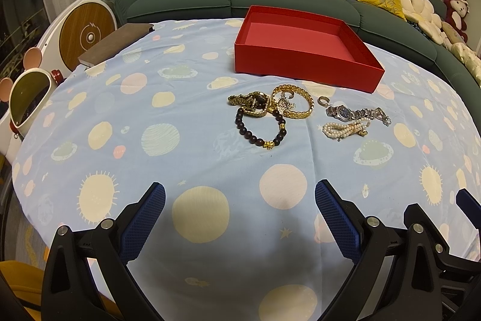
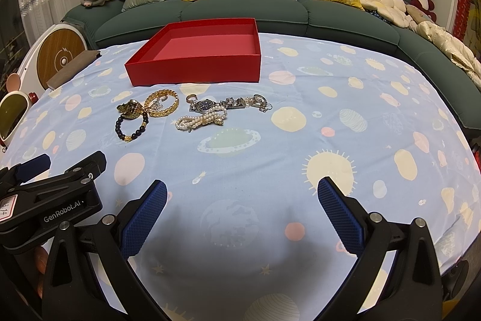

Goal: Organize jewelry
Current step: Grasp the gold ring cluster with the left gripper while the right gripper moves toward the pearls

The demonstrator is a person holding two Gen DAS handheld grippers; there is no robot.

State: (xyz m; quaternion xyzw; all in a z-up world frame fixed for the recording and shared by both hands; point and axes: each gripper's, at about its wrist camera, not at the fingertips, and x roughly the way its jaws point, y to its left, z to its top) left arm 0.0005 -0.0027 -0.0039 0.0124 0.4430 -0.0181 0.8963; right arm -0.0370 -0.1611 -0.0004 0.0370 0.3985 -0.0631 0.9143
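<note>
My left hand-held gripper [image 1: 240, 208] hangs over the near edge of the counter [image 1: 186, 116], jaws spread wide and holding nothing, well short of the jewelry. Nothing is in the red box [image 1: 303, 50] yet, so I judge the step in hand is the first pick.

Leftmost in the pile lies the gold watch [image 1: 252, 103], its band touching the dark bead bracelet [image 1: 260, 128] just in front. I would take the bead bracelet first: it lies nearest, and one blue pad can slip inside its loop. Lift slowly, since the watch may drag along.

Next comes the gold bangle [image 1: 296, 101], with a small silver charm [image 1: 285, 106] inside its ring; better pinch the bangle's near rim and leave the charm for later.

Further right sit a small ring [image 2: 191, 98], the silver watch [image 2: 207, 105] and the pearl strand [image 2: 200, 121], the pearls touching the watch band. These suit my right hand-held gripper [image 2: 242, 209], also spread and empty. The pearls are bunched, so grip the middle of the bundle.
</note>
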